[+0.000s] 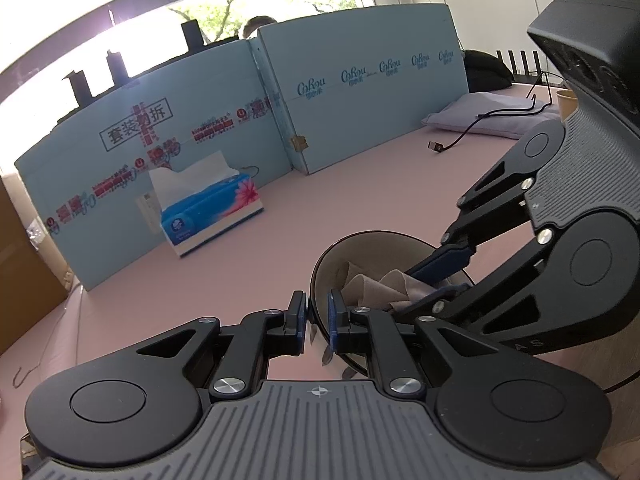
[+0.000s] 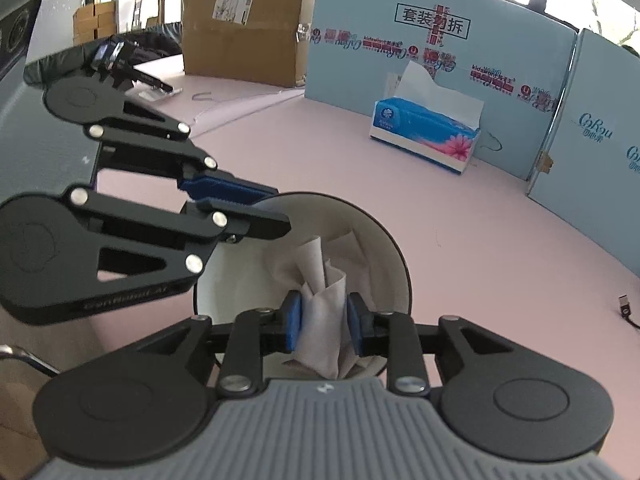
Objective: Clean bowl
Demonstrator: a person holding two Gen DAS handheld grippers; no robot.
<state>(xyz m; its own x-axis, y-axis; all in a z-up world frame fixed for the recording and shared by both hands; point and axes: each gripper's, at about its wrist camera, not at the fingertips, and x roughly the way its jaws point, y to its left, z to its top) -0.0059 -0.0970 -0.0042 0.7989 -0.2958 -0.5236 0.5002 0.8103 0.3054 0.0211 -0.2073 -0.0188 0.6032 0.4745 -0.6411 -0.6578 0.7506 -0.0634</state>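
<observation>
Two grippers meet at one bowl [image 1: 360,248], which sits low and right of centre in the left wrist view, on the pink table [image 1: 360,168]. Going from the left there, we see a tissue box [image 1: 212,216] against the blue board [image 1: 120,152], then the left gripper [image 1: 317,320] at bottom centre — its blue pads are clamped on the near rim of the bowl, one outside and one inside. Farther right the right gripper [image 1: 444,276] reaches into the bowl from the side, onto a crumpled tissue [image 1: 372,286].

In the right wrist view the left gripper [image 2: 264,210] comes in from the left edge and holds the rim of the bowl [image 2: 384,240]. At lower centre the right gripper [image 2: 324,322] has its pads slightly apart with the tissue [image 2: 320,308] between them; we cannot tell whether they still press it. The tissue box [image 2: 424,136] stands upper right.
</observation>
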